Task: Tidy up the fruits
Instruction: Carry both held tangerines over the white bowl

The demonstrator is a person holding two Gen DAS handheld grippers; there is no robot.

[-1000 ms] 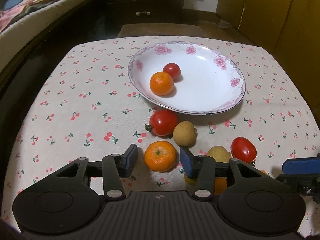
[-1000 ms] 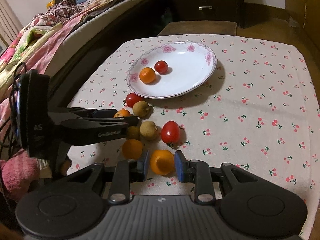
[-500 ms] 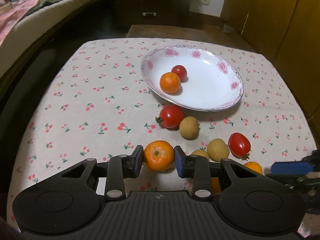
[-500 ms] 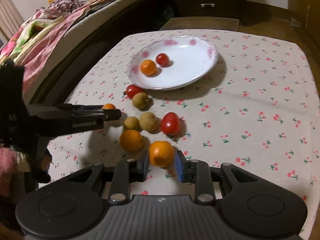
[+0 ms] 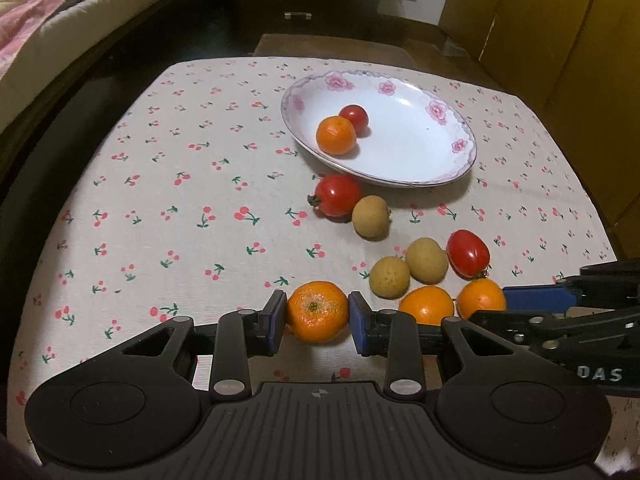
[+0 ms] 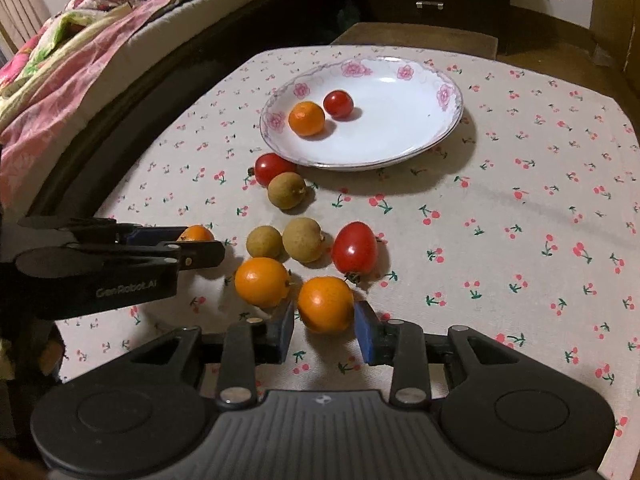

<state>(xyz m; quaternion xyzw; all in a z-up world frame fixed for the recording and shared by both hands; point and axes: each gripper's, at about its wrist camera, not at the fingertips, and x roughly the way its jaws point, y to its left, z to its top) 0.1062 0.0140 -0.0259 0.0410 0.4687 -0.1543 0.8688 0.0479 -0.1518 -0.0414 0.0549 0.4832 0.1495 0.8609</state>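
The left tongs (image 5: 317, 318) pinch a mandarin (image 5: 317, 311) between their blue pads, low over the cherry-print bench (image 5: 160, 216). The right tongs (image 6: 325, 327) are opening around a second orange (image 6: 325, 304), with gaps at both pads. Beyond lie another orange (image 6: 261, 281), longans and tomatoes, then the flowered plate (image 6: 436, 128) holding an orange and tomato.

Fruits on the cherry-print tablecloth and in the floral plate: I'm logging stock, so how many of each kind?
Round orange tangerines: 4
Glossy red tomatoes: 3
Tan-skinned round longans: 3
Total: 10
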